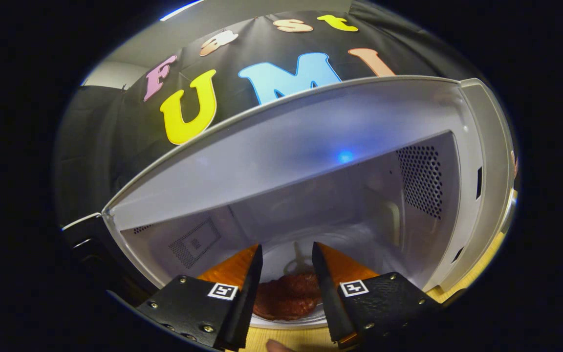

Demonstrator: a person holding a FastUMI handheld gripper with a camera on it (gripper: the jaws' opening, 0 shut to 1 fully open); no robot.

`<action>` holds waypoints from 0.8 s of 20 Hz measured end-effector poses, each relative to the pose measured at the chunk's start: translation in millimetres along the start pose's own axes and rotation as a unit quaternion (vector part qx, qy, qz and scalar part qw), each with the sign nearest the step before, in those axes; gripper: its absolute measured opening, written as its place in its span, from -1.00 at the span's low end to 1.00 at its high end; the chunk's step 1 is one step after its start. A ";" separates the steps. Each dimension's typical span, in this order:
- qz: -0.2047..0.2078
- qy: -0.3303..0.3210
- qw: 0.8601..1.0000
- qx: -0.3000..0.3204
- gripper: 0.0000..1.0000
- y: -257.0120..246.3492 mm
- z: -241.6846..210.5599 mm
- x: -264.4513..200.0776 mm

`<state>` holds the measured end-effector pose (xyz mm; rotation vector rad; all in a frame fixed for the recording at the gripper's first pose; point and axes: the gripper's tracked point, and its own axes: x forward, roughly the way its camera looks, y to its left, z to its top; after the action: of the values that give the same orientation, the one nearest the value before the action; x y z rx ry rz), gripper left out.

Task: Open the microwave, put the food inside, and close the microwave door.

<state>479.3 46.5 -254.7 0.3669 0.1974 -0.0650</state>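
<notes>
My gripper (286,254) is at the mouth of the open microwave (281,161), its fingers spread with a clear gap between them, and nothing pinched that I can see. Down in that gap lies the food (287,296), a flat reddish-brown patty, resting on the white plate (281,321) at the front of the oven floor; whether the fingers touch it I cannot tell, but they look to stand apart from it. Just at the near edge sits the wooden table (306,337), with a fingertip (276,346) of mine showing below. I judge the food is already in, so the job now is to draw back cleanly: keep the fingers wide, pull straight out along the line I face, and lift a little so I don't drag the plate or nudge the patty. Beyond the fingers the cavity is bare, with a vent grille (421,181) on the right wall. The door (86,234) hangs open off to the left; I would swing round to it once clear.
</notes>
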 end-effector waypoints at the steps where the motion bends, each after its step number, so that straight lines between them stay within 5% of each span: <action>1: -0.007 0.002 1.000 0.000 0.33 0.4 -3.0 0.1; 9: -0.046 0.030 0.998 0.029 0.50 -4.7 -27.3 1.3; 16: -0.009 0.012 1.000 -0.009 0.54 11.9 -2.8 -63.6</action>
<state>417.7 60.4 -240.1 0.3475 0.2241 -0.0760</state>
